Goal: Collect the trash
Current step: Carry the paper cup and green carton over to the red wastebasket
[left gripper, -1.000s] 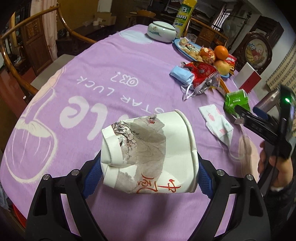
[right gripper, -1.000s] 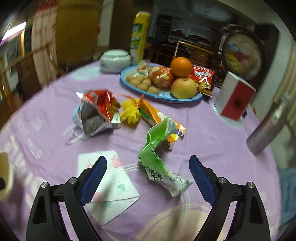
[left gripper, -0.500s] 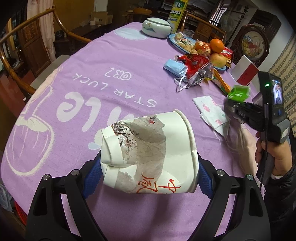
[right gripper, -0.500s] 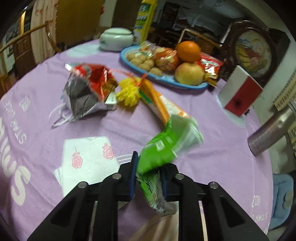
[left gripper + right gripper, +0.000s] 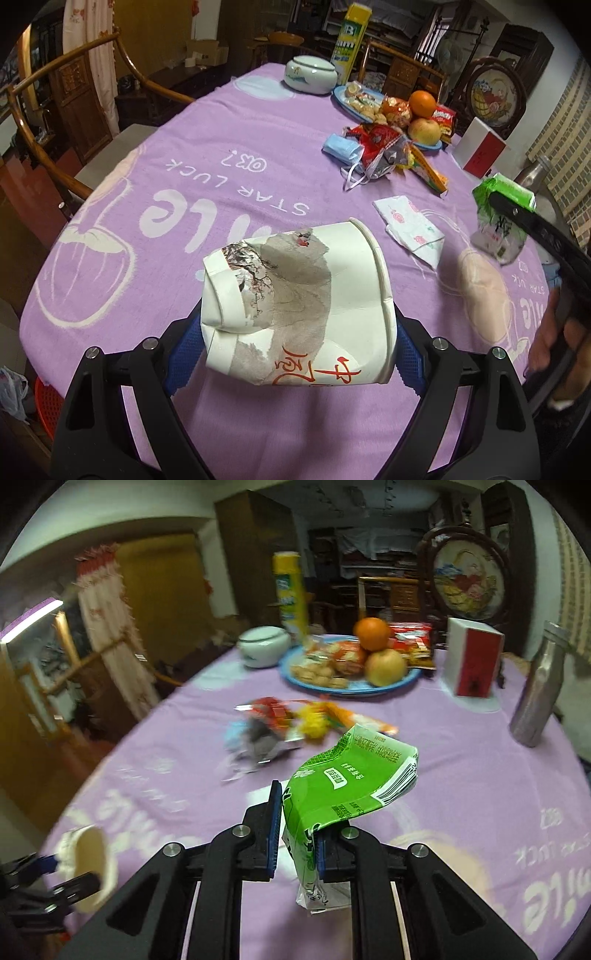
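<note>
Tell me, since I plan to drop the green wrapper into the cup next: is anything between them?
Nothing visible. The right gripper is closing on the green wrapper, lifted off the tablecloth. The left gripper holds the cup, with only bare cloth between them. The napkin lies flat below.

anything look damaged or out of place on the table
The paper cup in the left gripper is crushed at its base. Loose litter lies on the cloth: a blue face mask, red snack wrappers and a printed napkin.
</note>
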`<act>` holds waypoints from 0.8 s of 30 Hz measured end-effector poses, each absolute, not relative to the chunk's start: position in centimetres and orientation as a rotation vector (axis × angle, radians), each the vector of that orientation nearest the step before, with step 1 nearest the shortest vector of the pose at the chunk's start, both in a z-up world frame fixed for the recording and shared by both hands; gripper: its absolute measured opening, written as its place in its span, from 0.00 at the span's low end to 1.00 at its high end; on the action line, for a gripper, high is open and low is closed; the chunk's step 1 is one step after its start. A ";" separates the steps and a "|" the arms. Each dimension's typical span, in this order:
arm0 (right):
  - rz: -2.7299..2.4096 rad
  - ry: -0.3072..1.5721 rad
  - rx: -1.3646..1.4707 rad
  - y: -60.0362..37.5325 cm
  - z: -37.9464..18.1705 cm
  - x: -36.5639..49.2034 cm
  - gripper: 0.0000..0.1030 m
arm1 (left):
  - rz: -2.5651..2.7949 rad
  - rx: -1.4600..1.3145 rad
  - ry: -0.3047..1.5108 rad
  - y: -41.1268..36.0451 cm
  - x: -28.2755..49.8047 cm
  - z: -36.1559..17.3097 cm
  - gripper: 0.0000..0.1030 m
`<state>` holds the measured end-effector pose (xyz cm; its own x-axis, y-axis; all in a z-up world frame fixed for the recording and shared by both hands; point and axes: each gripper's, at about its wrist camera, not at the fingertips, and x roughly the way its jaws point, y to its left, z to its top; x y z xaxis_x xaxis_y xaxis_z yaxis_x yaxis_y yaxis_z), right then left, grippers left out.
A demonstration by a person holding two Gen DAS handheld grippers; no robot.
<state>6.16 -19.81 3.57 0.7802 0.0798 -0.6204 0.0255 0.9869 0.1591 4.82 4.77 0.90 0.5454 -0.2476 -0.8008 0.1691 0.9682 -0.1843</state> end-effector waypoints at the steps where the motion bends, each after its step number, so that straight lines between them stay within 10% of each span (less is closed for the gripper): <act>1: 0.072 0.669 0.168 -18.8 3.8 5.2 0.15 | -0.244 -0.090 0.951 5.0 4.3 1.3 0.82; 24: 0.421 0.736 0.099 -3.5 2.5 -3.4 0.15 | -0.137 -0.217 0.798 15.1 -5.8 4.3 0.82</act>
<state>-3.40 -3.51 2.54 0.6619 0.4062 -0.6300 -0.3379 0.9119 0.2329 -5.78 15.12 4.34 0.6906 -0.2031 -0.6941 0.0398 0.9690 -0.2439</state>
